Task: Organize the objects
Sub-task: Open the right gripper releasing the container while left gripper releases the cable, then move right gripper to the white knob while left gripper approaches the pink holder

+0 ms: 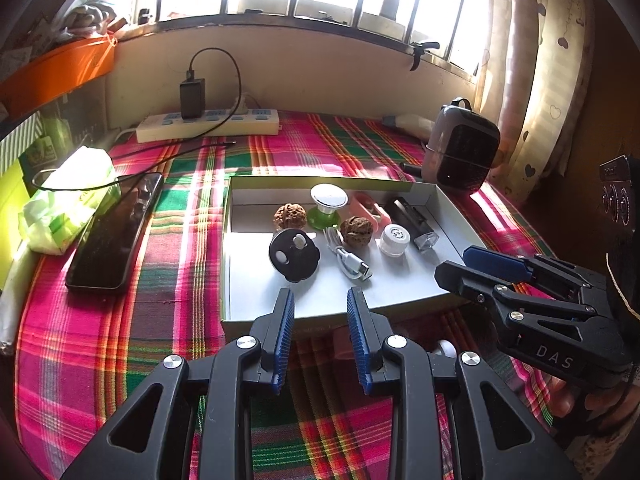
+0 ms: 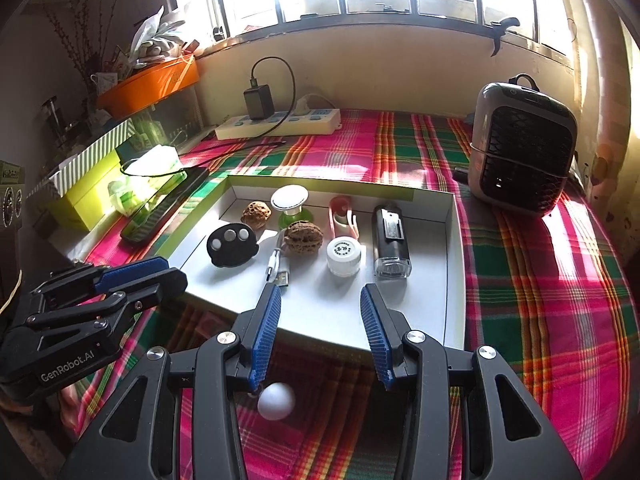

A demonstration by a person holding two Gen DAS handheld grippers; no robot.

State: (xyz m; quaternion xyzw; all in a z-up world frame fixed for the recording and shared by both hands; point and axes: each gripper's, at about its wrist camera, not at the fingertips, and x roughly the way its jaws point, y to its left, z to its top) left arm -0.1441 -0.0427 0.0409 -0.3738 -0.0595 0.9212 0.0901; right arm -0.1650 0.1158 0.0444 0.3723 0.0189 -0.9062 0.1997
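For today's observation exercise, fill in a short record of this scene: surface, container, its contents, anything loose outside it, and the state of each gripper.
surface: plaid cloth
container: shallow white tray
contents: two walnuts, black disc, white cable, white cap, black lighter, pink clip, green-based stand
outside tray: white ball on the cloth at its near edge
left gripper: open, empty
right gripper: open, empty

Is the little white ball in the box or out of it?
Out. The white ball lies on the plaid cloth in front of the box, under the right hand-held gripper, while the other small things sit inside.
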